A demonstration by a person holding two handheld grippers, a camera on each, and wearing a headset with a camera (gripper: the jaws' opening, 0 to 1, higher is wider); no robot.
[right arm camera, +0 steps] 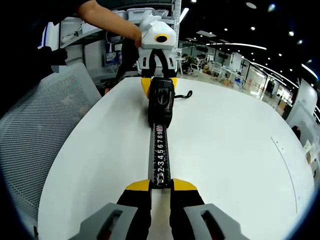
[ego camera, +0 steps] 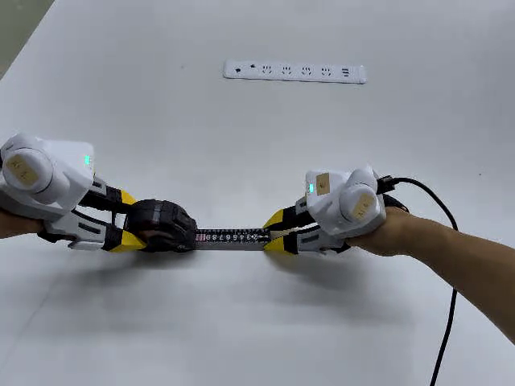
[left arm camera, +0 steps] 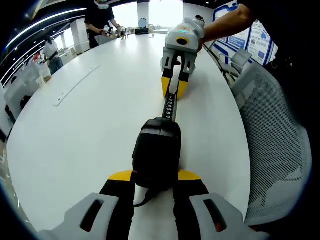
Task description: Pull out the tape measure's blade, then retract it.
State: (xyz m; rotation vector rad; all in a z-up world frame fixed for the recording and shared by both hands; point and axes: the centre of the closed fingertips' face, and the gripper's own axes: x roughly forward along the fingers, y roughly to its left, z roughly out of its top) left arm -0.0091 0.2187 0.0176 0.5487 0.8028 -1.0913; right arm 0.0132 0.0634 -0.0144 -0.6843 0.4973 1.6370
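Your only barrier mid-table is the blade (ego camera: 232, 236). It stretches low between the tape measure case (ego camera: 165, 225), clamped in your left gripper (ego camera: 129, 219), and your right gripper (ego camera: 272, 232), which pinches its end. There's room above it, none through it. The table (ego camera: 241, 145) beyond that line is open up to the power strip (ego camera: 294, 71), which lies flat and well apart on the far side. The near side is open too. Watch the black cable (ego camera: 444, 338) behind your right gripper: it loops out to the right and runs off the near edge. A mesh chair (left arm camera: 272, 145) sits just beside the table edge on your side.
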